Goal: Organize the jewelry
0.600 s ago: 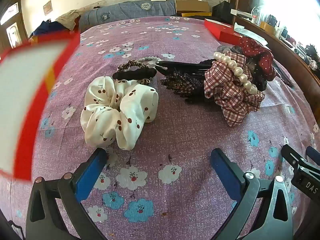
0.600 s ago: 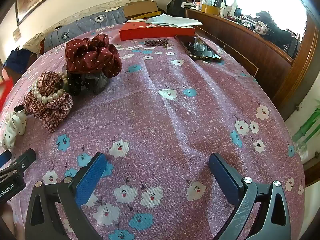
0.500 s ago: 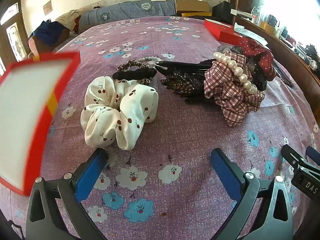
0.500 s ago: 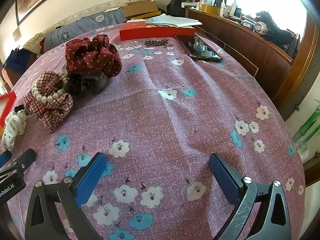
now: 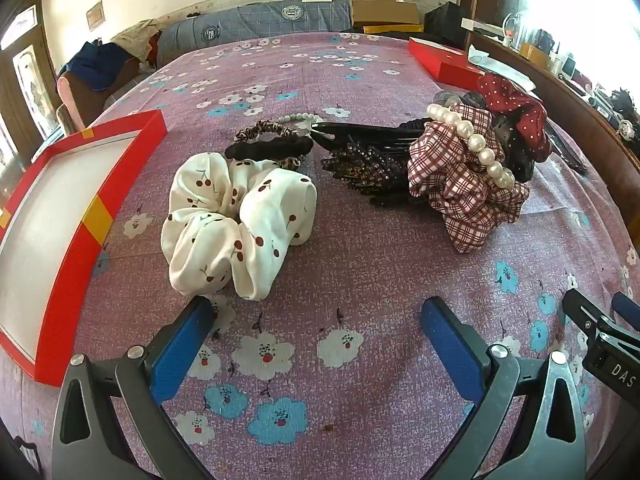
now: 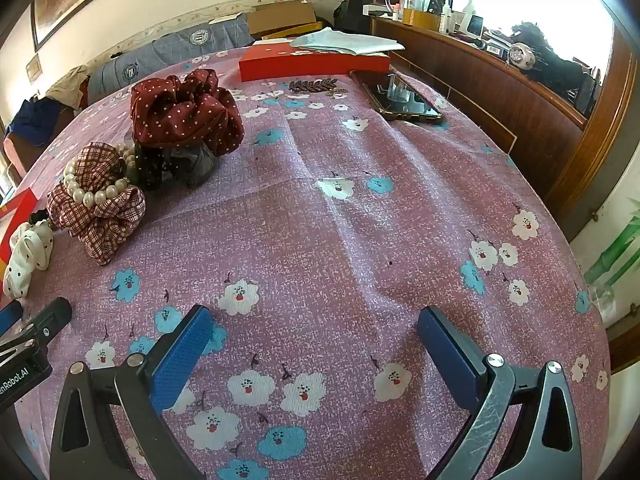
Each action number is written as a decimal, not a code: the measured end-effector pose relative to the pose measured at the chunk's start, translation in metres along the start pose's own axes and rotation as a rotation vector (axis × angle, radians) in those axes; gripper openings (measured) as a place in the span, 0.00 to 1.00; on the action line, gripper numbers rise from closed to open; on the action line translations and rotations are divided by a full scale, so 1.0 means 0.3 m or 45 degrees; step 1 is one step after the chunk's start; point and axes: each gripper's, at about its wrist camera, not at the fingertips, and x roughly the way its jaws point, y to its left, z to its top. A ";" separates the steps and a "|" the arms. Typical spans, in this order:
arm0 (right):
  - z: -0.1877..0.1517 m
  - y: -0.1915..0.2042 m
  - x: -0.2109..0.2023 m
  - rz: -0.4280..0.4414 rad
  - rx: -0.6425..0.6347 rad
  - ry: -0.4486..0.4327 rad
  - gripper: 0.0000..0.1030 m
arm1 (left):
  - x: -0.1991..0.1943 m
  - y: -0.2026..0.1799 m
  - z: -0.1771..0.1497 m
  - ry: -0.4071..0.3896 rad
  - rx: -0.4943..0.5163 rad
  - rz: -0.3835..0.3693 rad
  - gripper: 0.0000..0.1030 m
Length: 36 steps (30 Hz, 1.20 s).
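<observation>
My left gripper [image 5: 316, 312] is open and empty, just short of a white cherry-print scrunchie [image 5: 236, 224]. Behind it lie a black scrunchie [image 5: 268, 148], a leopard hair tie [image 5: 260, 130] and a dark sparkly hair clip [image 5: 364, 164]. A plaid scrunchie [image 5: 464, 184] carries a pearl bracelet [image 5: 476, 144]; a red polka-dot scrunchie [image 5: 516, 116] sits behind. A red tray with a white inside [image 5: 52, 216] lies flat at the left. My right gripper [image 6: 316, 320] is open and empty over bare cloth, right of the plaid scrunchie [image 6: 100, 208] and red scrunchie [image 6: 184, 112].
A red box [image 6: 312, 64] with papers on it sits at the far edge. A phone [image 6: 400, 96] and a small leaf-shaped clip [image 6: 314, 85] lie near it. A wooden ledge [image 6: 500, 92] runs along the right. The purple floral cloth [image 6: 360, 220] covers the surface.
The red tray came down from the air at the left and now lies flat on the cloth. Both grippers stayed put and open.
</observation>
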 end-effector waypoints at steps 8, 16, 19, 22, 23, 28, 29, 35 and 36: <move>0.000 0.000 0.000 0.000 0.000 0.000 1.00 | 0.000 0.000 0.000 0.000 0.000 0.000 1.00; 0.000 0.000 0.000 0.000 0.000 -0.001 1.00 | 0.000 0.000 0.000 0.000 0.000 0.000 1.00; 0.000 0.000 0.000 0.000 0.000 0.000 1.00 | 0.000 -0.001 0.000 0.000 0.000 0.001 1.00; 0.000 0.000 0.000 0.000 0.000 0.000 1.00 | 0.000 0.000 0.000 0.000 0.000 0.000 1.00; 0.000 0.000 0.000 0.000 0.000 0.000 1.00 | -0.001 0.000 0.000 0.001 0.002 -0.001 1.00; 0.004 -0.002 0.001 0.015 -0.023 0.022 1.00 | -0.022 0.020 0.004 0.172 0.034 -0.025 1.00; 0.005 0.000 0.003 0.021 -0.031 0.025 1.00 | -0.029 0.023 0.006 0.192 0.031 -0.027 1.00; 0.005 -0.011 -0.011 -0.008 0.001 0.133 0.98 | -0.177 0.077 -0.046 0.179 0.006 -0.015 1.00; -0.001 -0.009 -0.029 -0.010 0.007 0.133 0.98 | -0.202 0.081 -0.043 0.165 0.015 -0.005 1.00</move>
